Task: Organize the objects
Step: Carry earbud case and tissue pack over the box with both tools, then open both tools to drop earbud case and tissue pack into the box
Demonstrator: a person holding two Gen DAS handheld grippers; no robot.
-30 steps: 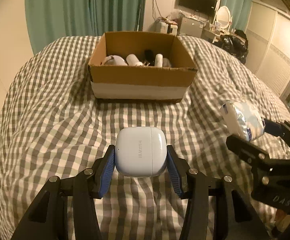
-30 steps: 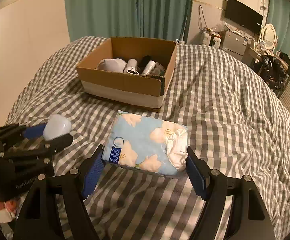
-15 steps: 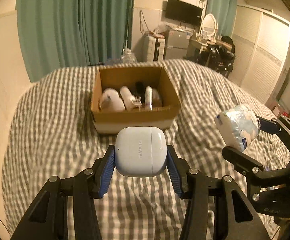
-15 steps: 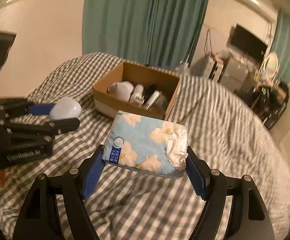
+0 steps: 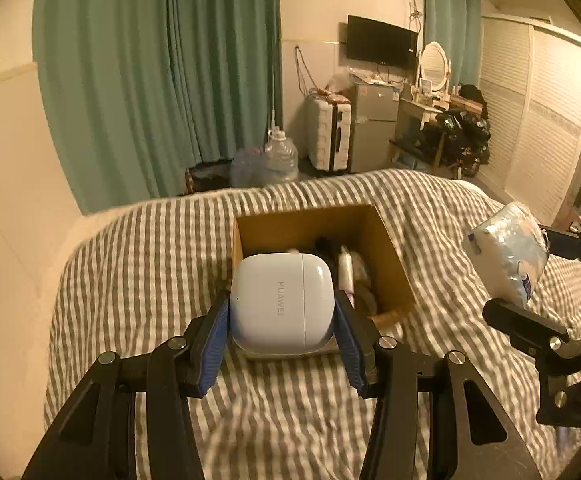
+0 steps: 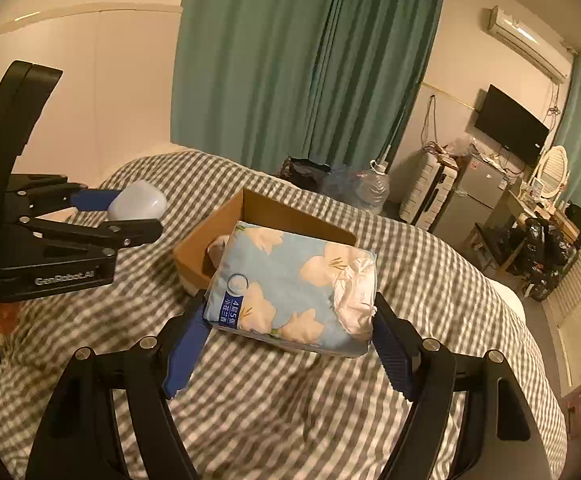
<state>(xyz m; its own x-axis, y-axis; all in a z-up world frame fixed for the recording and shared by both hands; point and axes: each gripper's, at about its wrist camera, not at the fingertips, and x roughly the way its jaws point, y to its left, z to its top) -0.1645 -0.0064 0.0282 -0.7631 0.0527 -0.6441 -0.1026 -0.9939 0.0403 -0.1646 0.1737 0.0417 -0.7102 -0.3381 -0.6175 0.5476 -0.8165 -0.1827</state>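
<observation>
My left gripper [image 5: 282, 322] is shut on a white HUAWEI earbuds case [image 5: 282, 306] and holds it in the air in front of the open cardboard box [image 5: 386, 248]. The case also shows in the right wrist view [image 6: 138, 202]. My right gripper [image 6: 290, 320] is shut on a blue floral tissue pack [image 6: 294, 280], held above the near side of the box [image 6: 202, 248]. The pack shows at the right of the left wrist view [image 5: 506, 256]. The box holds several items, mostly hidden behind the held things.
The box sits on a bed with a grey checked cover [image 5: 138, 264]. Beyond the bed are green curtains [image 5: 162, 80], water bottles [image 5: 278, 158], a suitcase [image 5: 328, 136], a small fridge [image 5: 374, 120] and a cluttered dresser [image 5: 450, 120].
Both grippers have risen and tilted up with their loads. The box now looks lower and partly hidden behind the earbuds case and the tissue pack. More of the room shows.
</observation>
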